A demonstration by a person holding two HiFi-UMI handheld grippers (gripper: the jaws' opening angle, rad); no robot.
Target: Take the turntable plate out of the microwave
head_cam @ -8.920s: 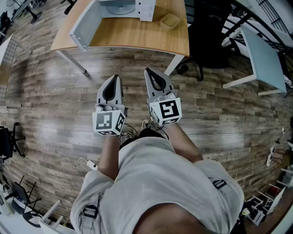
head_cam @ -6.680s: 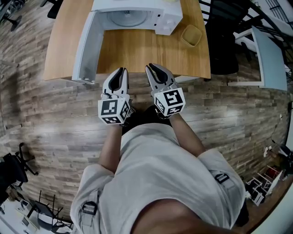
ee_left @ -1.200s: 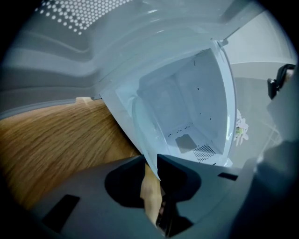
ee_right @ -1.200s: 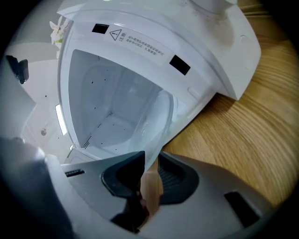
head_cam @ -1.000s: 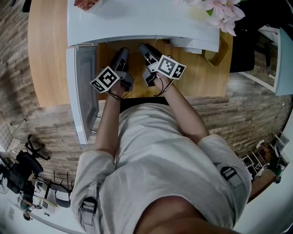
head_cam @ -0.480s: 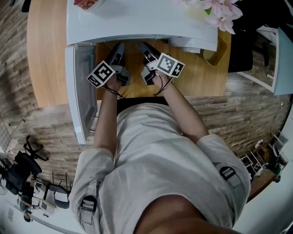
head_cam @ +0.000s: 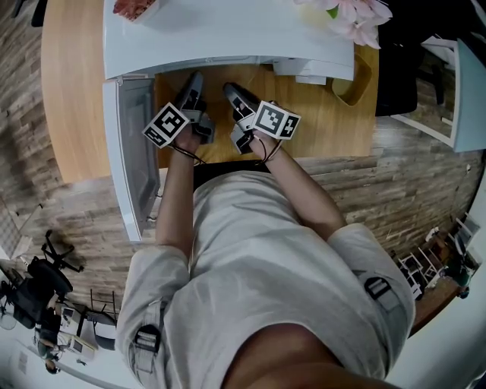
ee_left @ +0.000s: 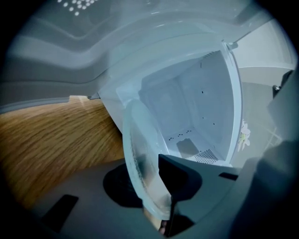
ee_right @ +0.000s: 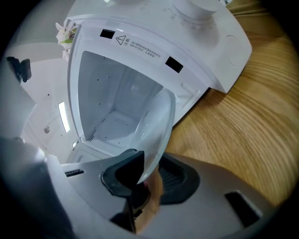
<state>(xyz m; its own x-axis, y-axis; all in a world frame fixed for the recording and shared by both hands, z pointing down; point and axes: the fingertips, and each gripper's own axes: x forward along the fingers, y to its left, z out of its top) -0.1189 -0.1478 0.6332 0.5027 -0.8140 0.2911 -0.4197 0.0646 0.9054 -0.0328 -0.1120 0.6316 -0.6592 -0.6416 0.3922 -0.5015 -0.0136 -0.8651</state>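
Observation:
The turntable plate [ee_left: 140, 154] is a clear glass disc with a raised rim, also in the right gripper view [ee_right: 156, 128]. It hangs in front of the open white microwave [head_cam: 228, 34], whose cavity [ee_right: 112, 102] behind it looks bare. My left gripper [ee_left: 152, 184] pinches one edge of the plate and my right gripper [ee_right: 148, 175] pinches the opposite edge. Both pairs of jaws have just been closing, with the plate's rim between the pads. In the head view the left gripper [head_cam: 195, 82] and right gripper [head_cam: 233, 93] sit side by side at the cavity mouth; the glass is hard to make out there.
The microwave door [head_cam: 129, 152] stands swung open at the left, beside my left arm. The microwave sits on a wooden table [head_cam: 72, 91]. A small tan bowl [head_cam: 351, 83] and pink flowers [head_cam: 353, 19] are at the right.
Seconds ago both grippers hung over the floor, away from the table. Over the last second the right gripper has shifted a little left, toward the left gripper.

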